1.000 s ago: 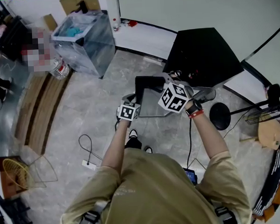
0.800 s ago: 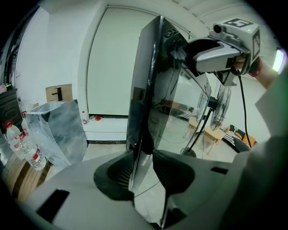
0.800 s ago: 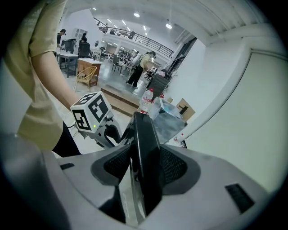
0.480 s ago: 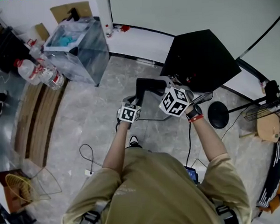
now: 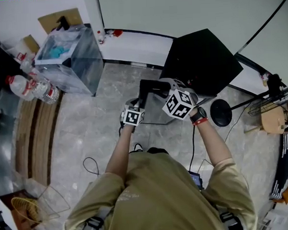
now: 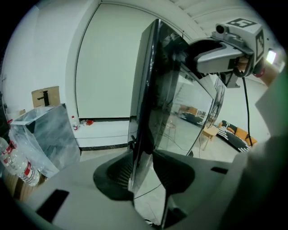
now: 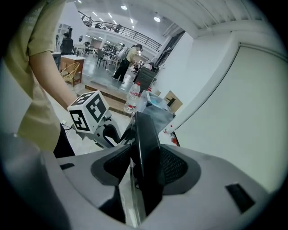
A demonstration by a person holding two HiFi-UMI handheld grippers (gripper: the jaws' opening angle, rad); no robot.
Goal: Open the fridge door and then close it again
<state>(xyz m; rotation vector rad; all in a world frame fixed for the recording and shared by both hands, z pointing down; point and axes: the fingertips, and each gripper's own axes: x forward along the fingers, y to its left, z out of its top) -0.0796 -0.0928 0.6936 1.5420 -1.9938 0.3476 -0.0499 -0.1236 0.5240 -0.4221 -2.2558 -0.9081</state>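
A small black fridge stands by the white wall with its door swung out toward me. My left gripper is shut on the door's free edge, which runs up between its pads in the left gripper view. Higher on the same edge, my right gripper is shut on the door too; the thick black door edge fills the gap between its pads. Each gripper view also shows the other gripper holding on. The fridge's inside is hidden.
A bin lined with clear plastic and several water bottles stand at the left. A round black stand base and a wooden stool are at the right. A cable lies on the grey floor.
The head view has swung, so the bin and bottles now sit further left. Both grippers keep hold of the door's edge and have shifted a little with it.
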